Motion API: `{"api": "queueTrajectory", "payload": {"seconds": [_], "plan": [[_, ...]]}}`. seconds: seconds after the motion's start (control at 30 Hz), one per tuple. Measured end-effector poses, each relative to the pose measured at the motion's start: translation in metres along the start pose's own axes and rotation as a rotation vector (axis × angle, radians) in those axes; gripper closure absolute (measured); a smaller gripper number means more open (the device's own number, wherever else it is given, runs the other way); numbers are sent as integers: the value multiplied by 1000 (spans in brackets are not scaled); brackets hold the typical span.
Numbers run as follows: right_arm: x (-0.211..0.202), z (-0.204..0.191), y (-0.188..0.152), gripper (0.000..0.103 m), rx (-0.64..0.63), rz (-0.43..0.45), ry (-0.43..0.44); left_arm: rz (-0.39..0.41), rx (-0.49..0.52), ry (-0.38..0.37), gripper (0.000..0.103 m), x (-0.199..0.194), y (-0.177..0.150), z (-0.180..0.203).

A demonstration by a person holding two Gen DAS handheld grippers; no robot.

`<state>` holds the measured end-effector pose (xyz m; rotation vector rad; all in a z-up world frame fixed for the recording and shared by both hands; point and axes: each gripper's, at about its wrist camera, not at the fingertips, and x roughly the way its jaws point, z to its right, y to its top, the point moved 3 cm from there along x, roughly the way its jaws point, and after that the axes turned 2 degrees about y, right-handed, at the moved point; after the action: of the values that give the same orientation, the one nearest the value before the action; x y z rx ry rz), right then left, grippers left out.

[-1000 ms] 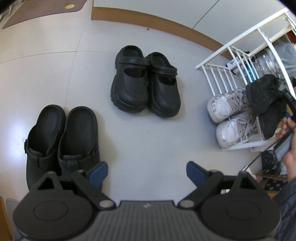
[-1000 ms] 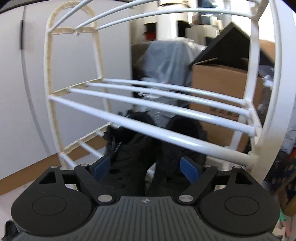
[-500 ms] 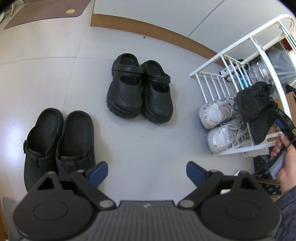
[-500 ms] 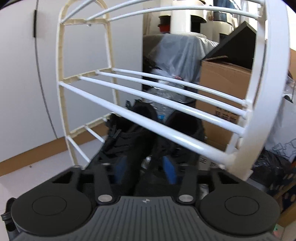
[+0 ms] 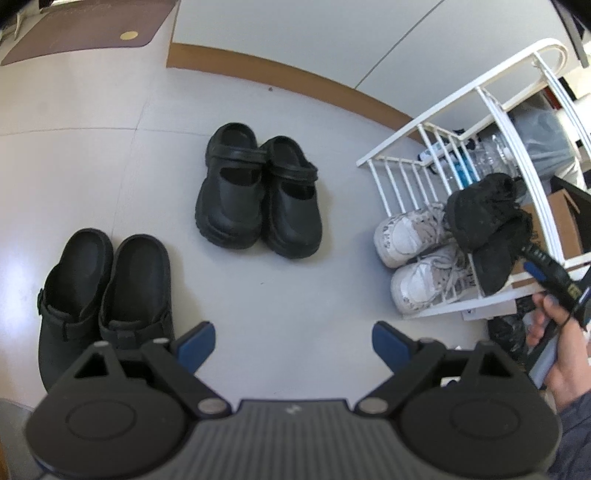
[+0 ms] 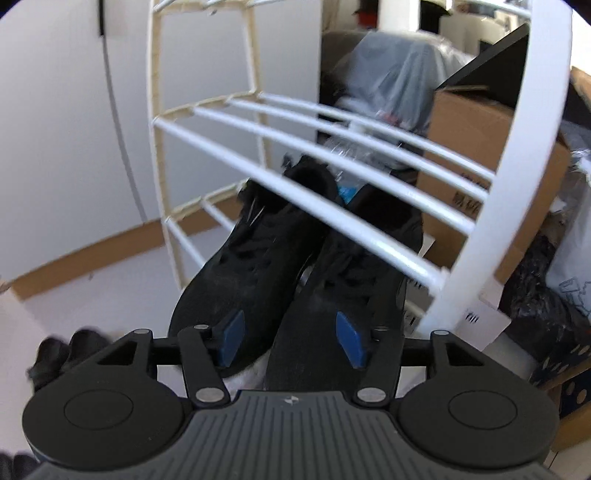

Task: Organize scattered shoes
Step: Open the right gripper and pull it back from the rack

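Observation:
A pair of black sneakers (image 6: 258,266) lies on the middle shelf of the white wire shoe rack (image 6: 369,229), above a pair of white sneakers (image 5: 410,236) on the lowest shelf. My right gripper (image 6: 290,339) sits just behind the black pair. Its jaws are opening, with the shoes' near ends between the blue pads but not pressed. On the floor stand black strapped clogs (image 5: 258,199) and black slip-on clogs (image 5: 103,288). Above the floor hangs my left gripper (image 5: 293,343), open, with nothing between its fingers.
A cardboard box (image 6: 480,147) and covered clutter stand behind the rack. Plastic bottles (image 5: 487,155) lie beside its far end. A brown mat (image 5: 92,33) lies at the far left by the wall. A person's hand (image 5: 561,350) holds the right gripper.
The right gripper's jaws closed over the black sneakers, then spread again as it drew back and tilted down. The left gripper rose a little, widening its view of the floor.

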<state>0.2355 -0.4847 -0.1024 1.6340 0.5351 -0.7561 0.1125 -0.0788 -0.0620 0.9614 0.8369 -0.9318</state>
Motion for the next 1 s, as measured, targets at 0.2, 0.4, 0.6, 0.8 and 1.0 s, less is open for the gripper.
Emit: {"api": "queueTrajectory", "payload": {"seconds": [0.2, 0.4, 0.6, 0.8, 1.0], "plan": [[-32, -15, -6, 40, -32, -12, 89, 24, -12, 2, 10, -8, 1, -2], [-67, -43, -12, 30, -94, 1, 126, 39, -23, 16, 10, -14, 0, -5], [-110, -74, -13, 25, -164, 7, 145, 70, -52, 38, 10, -25, -1, -13], [-141, -95, -20, 17, -218, 33, 167, 90, -72, 30, 10, -36, -1, -19], [-151, -104, -25, 16, -191, -1, 191, 105, -35, 83, 10, -43, -2, -31]]}}
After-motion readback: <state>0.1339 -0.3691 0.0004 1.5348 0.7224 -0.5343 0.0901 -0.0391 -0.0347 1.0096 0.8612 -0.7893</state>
